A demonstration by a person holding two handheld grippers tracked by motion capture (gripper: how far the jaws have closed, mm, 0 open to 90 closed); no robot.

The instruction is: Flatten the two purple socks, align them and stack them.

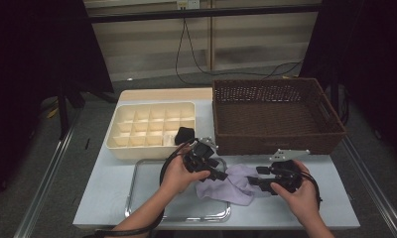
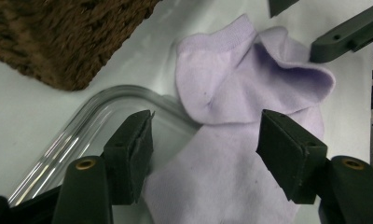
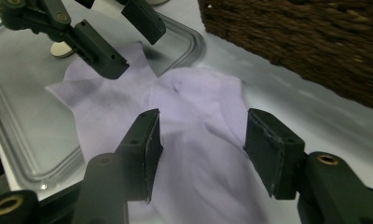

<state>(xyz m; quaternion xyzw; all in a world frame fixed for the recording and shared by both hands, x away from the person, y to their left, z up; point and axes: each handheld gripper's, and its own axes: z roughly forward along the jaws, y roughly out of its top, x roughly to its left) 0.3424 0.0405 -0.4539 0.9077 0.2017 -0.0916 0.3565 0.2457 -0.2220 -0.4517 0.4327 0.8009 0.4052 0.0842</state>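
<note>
While both hands work low over the white surface [image 1: 335, 198], the high view shows the left gripper [image 1: 206, 163] and right gripper [image 1: 271, 181] flanking a crumpled, pale lilac fabric sock [image 1: 233, 184], which lies between them, partly over the clear tray's [image 1: 137, 188] corner. From the left gripper view, its fingers [image 2: 128, 158] stand apart, unclamped, the sock directly ahead and beneath them, stretching away lengthwise. From the right gripper view, its fingers [image 3: 273, 149] likewise gape, straddling the sock without pinching; the brown wicker basket [image 3: 315, 42] sits beyond.

I am holding the left gripper [image 1: 217, 167] and right gripper [image 1: 258, 180] over the lilac sock [image 1: 231, 184] lying between them.
</note>
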